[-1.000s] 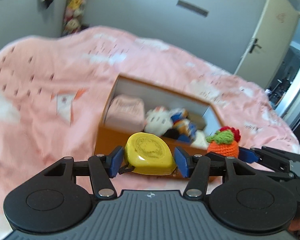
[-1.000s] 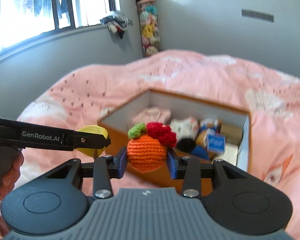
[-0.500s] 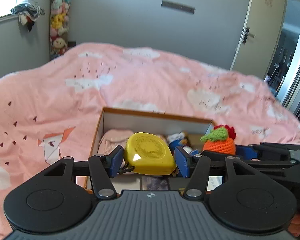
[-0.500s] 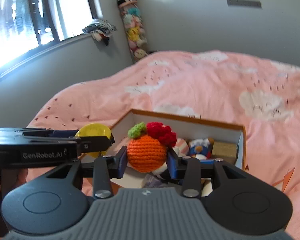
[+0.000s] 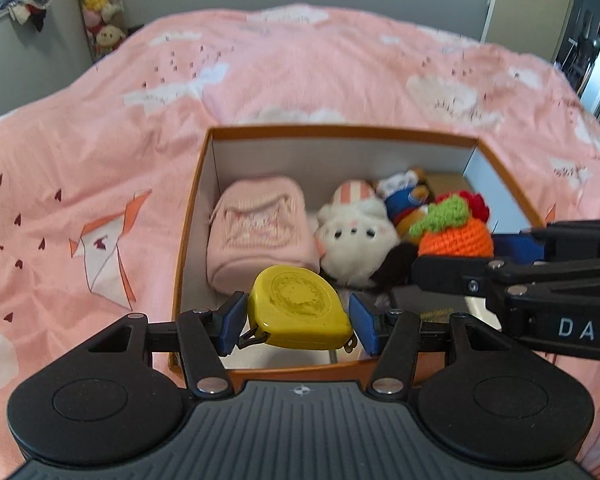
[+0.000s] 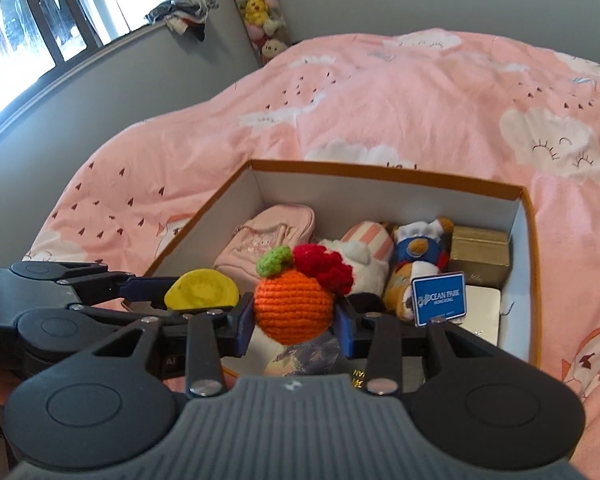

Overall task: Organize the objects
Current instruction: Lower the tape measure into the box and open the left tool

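While each hand-held gripper pinches its toy — tape measure (image 5: 300,312), crocheted orange (image 6: 294,306) — a card (image 6: 439,298) reads "OCEAN PARK".

One orange box (image 5: 504,168) on one pink bedcover (image 5: 300,64). Inside: one pink pouch (image 5: 260,224), two plush toys, one gold box (image 6: 480,256). Held above: one yellow tape measure (image 5: 300,312), one crocheted orange (image 6: 294,304).

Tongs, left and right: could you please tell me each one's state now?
Left tongs: closed on the yellow tape measure.
Right tongs: closed on the crocheted orange toy.
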Motion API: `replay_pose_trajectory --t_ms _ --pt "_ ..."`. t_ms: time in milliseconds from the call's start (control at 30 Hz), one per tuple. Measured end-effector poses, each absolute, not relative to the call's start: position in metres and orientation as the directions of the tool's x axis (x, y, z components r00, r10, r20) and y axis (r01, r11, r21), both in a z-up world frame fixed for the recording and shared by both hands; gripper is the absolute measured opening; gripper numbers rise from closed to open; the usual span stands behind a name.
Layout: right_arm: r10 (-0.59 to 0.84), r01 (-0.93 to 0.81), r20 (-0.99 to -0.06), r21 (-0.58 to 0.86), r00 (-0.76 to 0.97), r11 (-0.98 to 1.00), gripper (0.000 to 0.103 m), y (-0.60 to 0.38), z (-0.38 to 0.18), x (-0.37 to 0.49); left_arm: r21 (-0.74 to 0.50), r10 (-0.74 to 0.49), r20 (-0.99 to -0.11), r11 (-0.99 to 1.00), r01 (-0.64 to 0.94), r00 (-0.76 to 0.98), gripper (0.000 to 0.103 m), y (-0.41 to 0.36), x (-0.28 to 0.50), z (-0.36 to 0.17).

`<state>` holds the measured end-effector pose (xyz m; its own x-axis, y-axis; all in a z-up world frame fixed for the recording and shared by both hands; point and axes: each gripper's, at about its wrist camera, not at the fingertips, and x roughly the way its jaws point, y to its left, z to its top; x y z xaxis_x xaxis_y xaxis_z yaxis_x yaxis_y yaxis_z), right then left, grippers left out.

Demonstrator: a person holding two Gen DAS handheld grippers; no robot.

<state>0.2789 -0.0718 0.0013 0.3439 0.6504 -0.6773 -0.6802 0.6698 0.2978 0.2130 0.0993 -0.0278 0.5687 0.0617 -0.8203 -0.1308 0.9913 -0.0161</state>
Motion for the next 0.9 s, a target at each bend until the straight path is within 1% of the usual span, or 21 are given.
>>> replay_pose_trajectory --t_ms 200,433,533,900 --pt "0.64 -0.668 -0.701 0.316 0.315 0.674 0.043 -0.067 -0.0047 0.2852 0.003 0.068 -0.845 0.993 -0.121 0.53 0.065 0.0995 0.2152 -0.0348" --pt "0.638 -0.659 -0.705 0.324 0.31 0.679 0.043 -0.0656 -0.0055 0.284 -0.012 0.065 -0.862 0.989 -0.148 0.503 0.065 0.1058 0.2194 -0.0346" --pt "0.636 -0.655 -0.707 0.328 0.307 0.681 0.043 -0.0664 -0.0059 0.2832 0.018 0.102 -0.859 0.985 -0.17 0.501 0.065 0.1076 0.2191 -0.0363" --pt "0.626 -0.637 -0.717 0.335 0.306 0.695 0.043 -0.068 -0.009 0.2849 0.052 0.131 -0.846 0.985 -0.164 0.517 0.067 0.1003 0.2193 -0.0375"
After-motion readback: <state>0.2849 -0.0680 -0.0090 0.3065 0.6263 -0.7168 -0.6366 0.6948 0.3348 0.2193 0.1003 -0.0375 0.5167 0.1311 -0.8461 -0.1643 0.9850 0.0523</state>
